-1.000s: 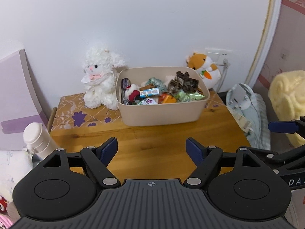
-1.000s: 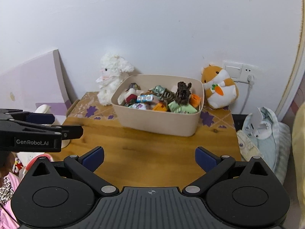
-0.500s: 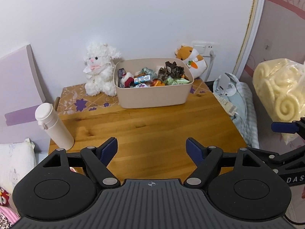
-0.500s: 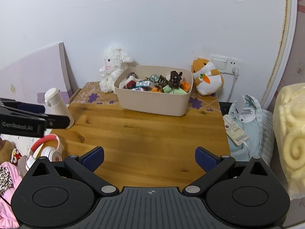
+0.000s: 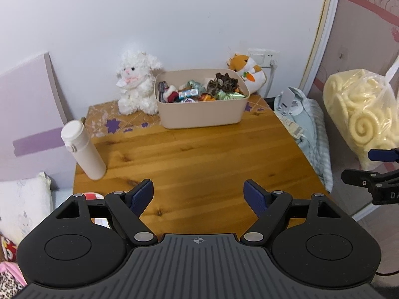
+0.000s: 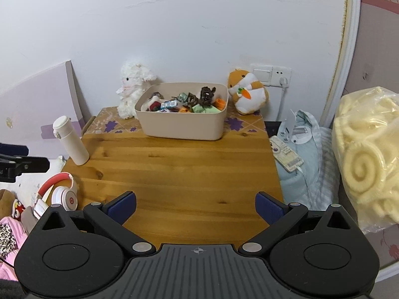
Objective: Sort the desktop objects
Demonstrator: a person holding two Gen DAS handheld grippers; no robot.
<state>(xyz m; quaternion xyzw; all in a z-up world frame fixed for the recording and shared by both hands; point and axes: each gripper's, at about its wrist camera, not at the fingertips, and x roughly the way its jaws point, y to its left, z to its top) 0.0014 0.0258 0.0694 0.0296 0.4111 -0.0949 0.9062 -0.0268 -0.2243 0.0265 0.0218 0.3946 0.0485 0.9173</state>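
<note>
A beige bin (image 5: 202,114) (image 6: 182,127) stands at the back of the wooden table (image 5: 199,154) (image 6: 179,169), filled with several small items: snack packets, hair clips, small toys. A white lamb plush (image 5: 136,82) (image 6: 132,87) sits left of the bin, a hamster plush (image 5: 247,74) (image 6: 249,94) right of it. A white bottle (image 5: 83,149) (image 6: 69,143) stands at the table's left edge. My left gripper (image 5: 199,196) is open and empty above the table's near edge. My right gripper (image 6: 195,206) is open and empty, also at the near edge.
A lilac board (image 5: 27,114) leans on the wall at left. Red and white headphones (image 6: 59,191) lie left of the table. Light blue bedding (image 6: 304,164) with a remote lies at right. A bag of yellow foam (image 6: 369,154) hangs at far right. A wall socket (image 6: 271,74) sits behind the hamster.
Both grippers have pulled back from the bin toward the table's near edge, so the whole table shows. Both stay open and empty.
</note>
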